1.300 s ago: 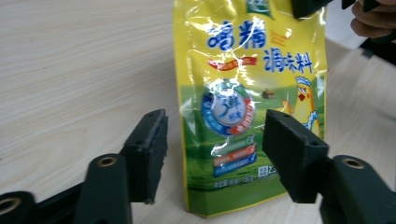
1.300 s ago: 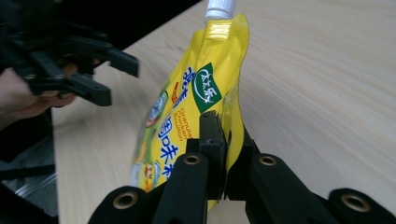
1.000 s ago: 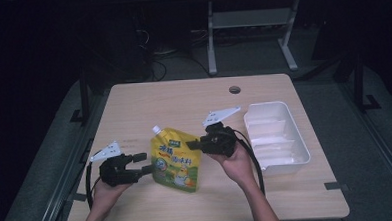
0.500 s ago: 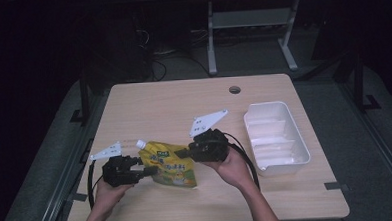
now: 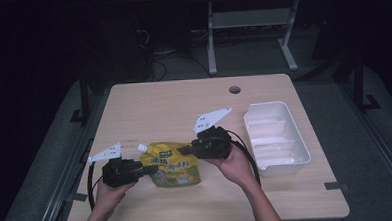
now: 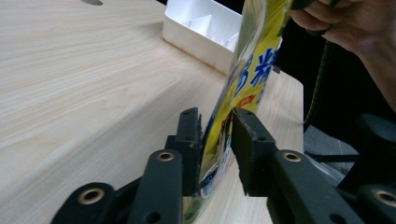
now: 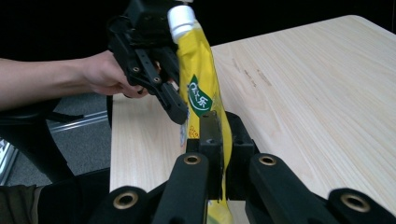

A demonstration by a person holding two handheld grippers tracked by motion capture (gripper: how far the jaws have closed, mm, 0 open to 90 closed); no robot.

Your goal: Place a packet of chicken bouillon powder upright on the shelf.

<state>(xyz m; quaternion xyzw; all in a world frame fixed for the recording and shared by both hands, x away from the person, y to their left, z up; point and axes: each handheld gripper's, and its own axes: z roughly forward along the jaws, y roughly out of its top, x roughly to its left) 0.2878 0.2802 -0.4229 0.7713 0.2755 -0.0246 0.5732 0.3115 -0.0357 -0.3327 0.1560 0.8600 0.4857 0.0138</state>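
The left claw [image 5: 147, 169] had just been closing on the bottom edge of the yellow spout pouch [image 5: 175, 165], which sat between its two pads, and the right claw [image 5: 185, 150] was clamped tight on the pouch's other edge, so the pouch hung just over the counter [image 5: 173, 104] between them. To do this well, both claws should probably hold firm without pulling apart. The white tray [image 5: 299, 140] nearby had nothing in it.

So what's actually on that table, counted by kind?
Yellow pouch: 1
White tray: 1
Handheld grippers: 2, left gripper and right gripper, both at the pouch
Total: 4
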